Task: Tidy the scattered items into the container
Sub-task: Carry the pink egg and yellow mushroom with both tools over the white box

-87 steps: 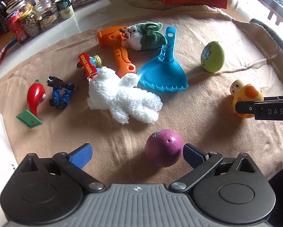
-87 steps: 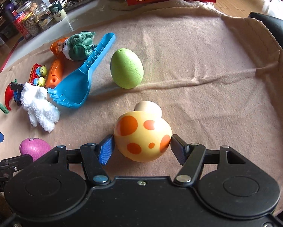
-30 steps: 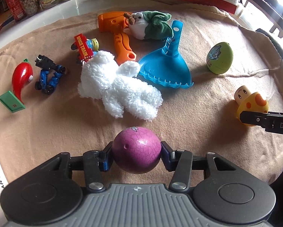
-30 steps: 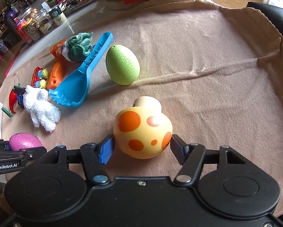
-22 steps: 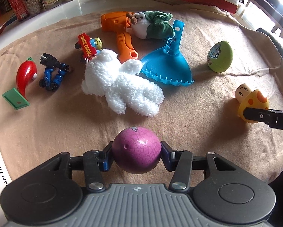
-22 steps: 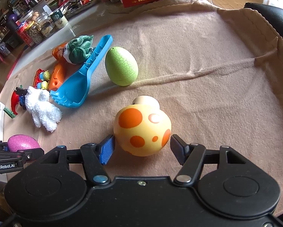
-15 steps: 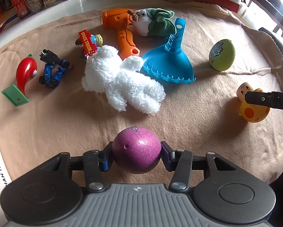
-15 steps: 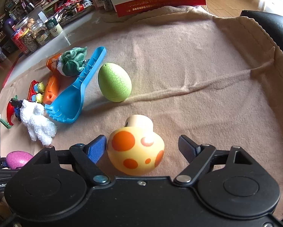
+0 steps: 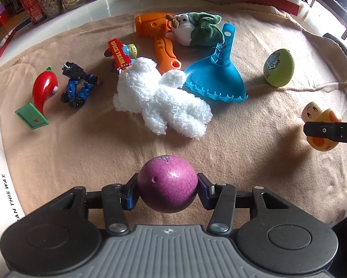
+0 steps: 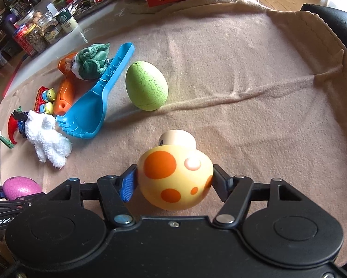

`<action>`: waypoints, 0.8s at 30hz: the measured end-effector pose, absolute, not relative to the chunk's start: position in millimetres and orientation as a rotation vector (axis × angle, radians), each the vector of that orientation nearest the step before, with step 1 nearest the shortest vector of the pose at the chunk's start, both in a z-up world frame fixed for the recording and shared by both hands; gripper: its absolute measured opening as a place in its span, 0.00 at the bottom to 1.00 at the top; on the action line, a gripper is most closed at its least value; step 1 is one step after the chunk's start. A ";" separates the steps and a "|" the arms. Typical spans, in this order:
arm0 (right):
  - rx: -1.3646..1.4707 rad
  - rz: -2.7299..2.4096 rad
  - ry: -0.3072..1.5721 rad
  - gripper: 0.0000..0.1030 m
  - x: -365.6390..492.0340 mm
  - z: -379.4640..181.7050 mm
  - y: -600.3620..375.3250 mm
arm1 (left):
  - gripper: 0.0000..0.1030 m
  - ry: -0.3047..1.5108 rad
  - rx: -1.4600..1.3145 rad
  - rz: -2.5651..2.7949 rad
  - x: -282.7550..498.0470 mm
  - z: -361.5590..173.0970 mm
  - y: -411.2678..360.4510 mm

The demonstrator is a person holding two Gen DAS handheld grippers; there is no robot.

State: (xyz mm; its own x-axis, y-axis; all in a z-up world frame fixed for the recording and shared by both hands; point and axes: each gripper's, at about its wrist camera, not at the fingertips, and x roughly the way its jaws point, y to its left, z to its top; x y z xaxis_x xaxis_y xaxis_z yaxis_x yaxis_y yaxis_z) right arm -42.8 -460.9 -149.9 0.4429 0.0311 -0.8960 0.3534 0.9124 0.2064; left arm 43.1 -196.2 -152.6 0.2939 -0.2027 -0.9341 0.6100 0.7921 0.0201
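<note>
Toys lie scattered on the blanket (image 10: 243, 69) beyond both claws. The left claw (image 9: 167, 192) clamps a purple egg (image 9: 167, 183). The right claw (image 10: 173, 183), jaws having just closed, pinches a spotted mushroom (image 10: 175, 178), seemingly lifted. A green egg (image 10: 146, 85) sits ahead, a blue rake (image 10: 92, 106) just left of it.

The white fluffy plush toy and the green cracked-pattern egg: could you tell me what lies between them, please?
The blue plastic sand scoop lies between the white fluffy plush toy and the green cracked-pattern egg, clearest in the left wrist view.
</note>
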 end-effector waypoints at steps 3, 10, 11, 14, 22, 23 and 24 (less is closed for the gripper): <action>0.399 -0.200 1.090 0.62 -44.6 -141.1 -461.7 | 0.50 1.145 0.408 -0.555 42.7 -145.6 -193.2; 0.377 -0.176 1.080 0.62 -44.3 -117.0 -456.8 | 0.50 1.109 0.404 -0.543 38.2 -119.8 -182.3; 0.369 -0.172 1.084 0.62 -43.9 -113.7 -455.2 | 0.50 1.104 0.402 -0.541 37.8 -115.6 -179.9; 0.343 -0.156 1.095 0.62 -43.2 -102.8 -450.3 | 0.50 1.087 0.390 -0.536 36.8 -100.5 -170.4; 0.276 -0.085 1.085 0.62 -36.4 -53.9 -429.9 | 0.50 1.041 0.335 -0.519 34.2 -52.3 -126.8; 0.267 -0.073 1.081 0.62 -34.3 -46.0 -425.7 | 0.50 1.034 0.330 -0.513 34.3 -46.7 -119.8; 0.255 -0.057 1.075 0.62 -31.6 -37.2 -420.3 | 0.50 1.025 0.326 -0.504 34.5 -40.1 -111.3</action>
